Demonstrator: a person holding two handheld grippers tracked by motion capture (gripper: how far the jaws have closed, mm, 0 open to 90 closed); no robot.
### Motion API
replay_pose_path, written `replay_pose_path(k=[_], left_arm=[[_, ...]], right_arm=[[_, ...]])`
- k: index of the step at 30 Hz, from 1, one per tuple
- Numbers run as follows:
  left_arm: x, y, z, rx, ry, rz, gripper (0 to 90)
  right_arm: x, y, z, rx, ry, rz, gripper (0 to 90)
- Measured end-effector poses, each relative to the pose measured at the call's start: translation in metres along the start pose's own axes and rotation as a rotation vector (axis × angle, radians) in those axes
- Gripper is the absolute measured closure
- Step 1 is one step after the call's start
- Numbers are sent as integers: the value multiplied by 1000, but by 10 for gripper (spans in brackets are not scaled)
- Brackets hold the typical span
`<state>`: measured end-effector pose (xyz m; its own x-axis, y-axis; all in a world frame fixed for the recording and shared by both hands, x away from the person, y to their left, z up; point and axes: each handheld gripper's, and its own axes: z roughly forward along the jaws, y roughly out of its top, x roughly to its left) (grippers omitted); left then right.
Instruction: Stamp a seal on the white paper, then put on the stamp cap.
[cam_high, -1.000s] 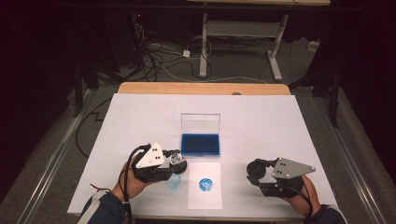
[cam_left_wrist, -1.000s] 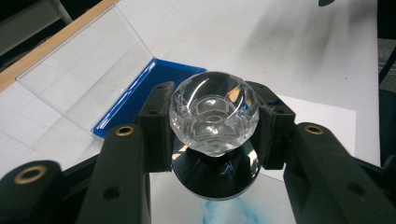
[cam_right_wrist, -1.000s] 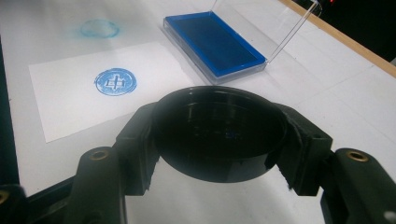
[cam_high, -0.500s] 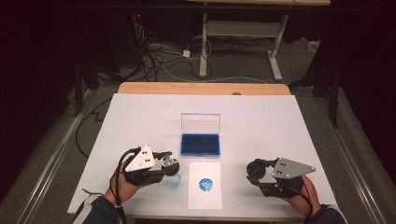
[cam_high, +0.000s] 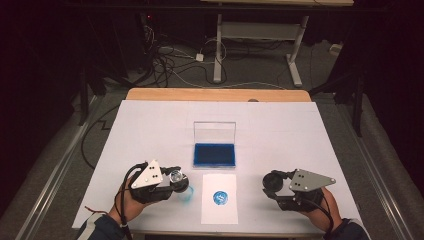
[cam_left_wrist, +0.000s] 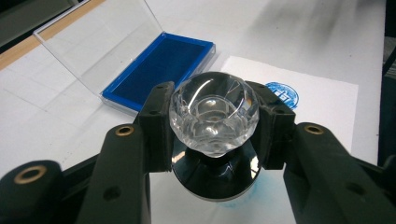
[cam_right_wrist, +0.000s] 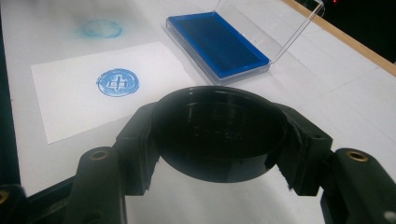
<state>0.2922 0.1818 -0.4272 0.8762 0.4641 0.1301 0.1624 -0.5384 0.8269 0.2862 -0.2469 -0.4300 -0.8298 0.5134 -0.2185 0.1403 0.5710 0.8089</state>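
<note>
Since a second ago the left gripper (cam_high: 176, 184) has tipped a little, its grey plate leaning over; the right gripper (cam_high: 274, 185) hasn't budged. Left jaws are clamped on the stamp (cam_left_wrist: 213, 119) by its clear faceted knob, above the smudged table near the paper (cam_high: 219, 210). That knob looks hard, slick and brittle, so the narrow neck seems the safer hold. Right jaws pinch the black cap (cam_right_wrist: 219, 133), light and rigid, by its rim.

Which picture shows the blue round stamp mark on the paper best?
The right gripper view: the stamp mark lies whole and sharp on the paper, its inner pattern readable. The left gripper view shows it partly behind a jaw. The high view shows it small and blurry.
</note>
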Motion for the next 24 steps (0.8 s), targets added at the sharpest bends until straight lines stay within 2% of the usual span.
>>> replay_pose_path(k=[13,20,24], left_arm=[[-3,3,4,-7,-18,6,541],[-5,10,6,-21,-14,14,541],[-7,15,10,-28,-27,22,541]], right_arm=[[3,2,7,6,23,7,384],[8,8,17,13,42,-18,384],[10,13,20,6,53,-17,384]])
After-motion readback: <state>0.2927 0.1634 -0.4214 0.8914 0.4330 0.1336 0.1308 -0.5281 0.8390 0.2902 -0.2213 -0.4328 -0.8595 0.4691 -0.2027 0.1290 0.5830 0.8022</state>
